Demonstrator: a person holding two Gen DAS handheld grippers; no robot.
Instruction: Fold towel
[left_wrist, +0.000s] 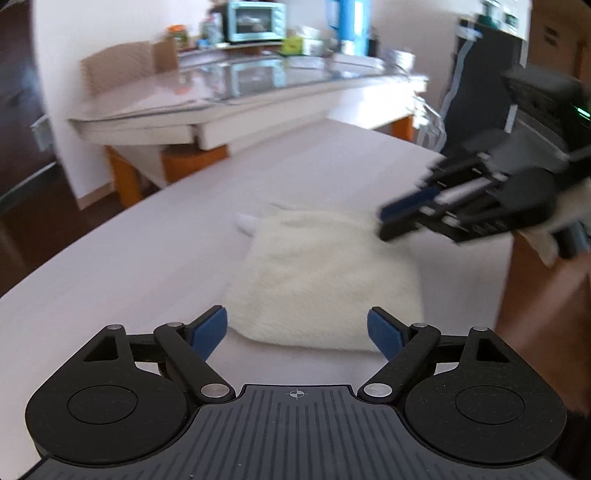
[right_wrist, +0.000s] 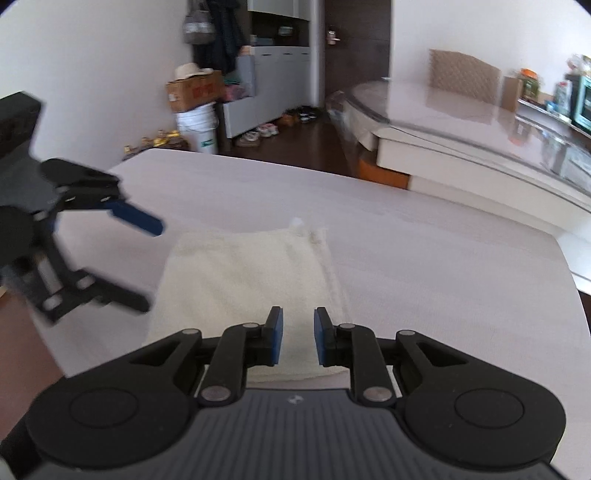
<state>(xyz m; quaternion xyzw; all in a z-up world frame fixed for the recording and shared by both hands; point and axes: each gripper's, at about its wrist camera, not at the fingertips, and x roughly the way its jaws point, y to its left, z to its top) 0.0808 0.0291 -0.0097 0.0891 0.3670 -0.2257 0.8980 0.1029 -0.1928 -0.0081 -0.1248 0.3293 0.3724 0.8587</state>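
Two grippers hover over one towel (left_wrist: 325, 280), and we judge the folding to be mostly or wholly done: the cream towel lies as a compact, thick rectangle on the pale worktop (left_wrist: 147, 240), at the centre of both frames, with nothing gripping it. Our left gripper (left_wrist: 295, 332) has its blue fingers (left_wrist: 210, 328) spread wide around empty air just short of the towel's near edge. Our right gripper (right_wrist: 298, 338) keeps its fingers (right_wrist: 275, 336) close together with a narrow gap showing; they hang above the towel's near end, and we see no cloth pinched between them. What may be left is one more fold or a tidy-up, though we cannot tell how many layers there are. Only the right wrist view shows the hemmed strip (right_wrist: 325, 258) along the towel's right side and a small white tag (right_wrist: 297, 222) at its far edge. Only the left wrist view shows the right gripper from outside, at centre right, over the towel's far corner.
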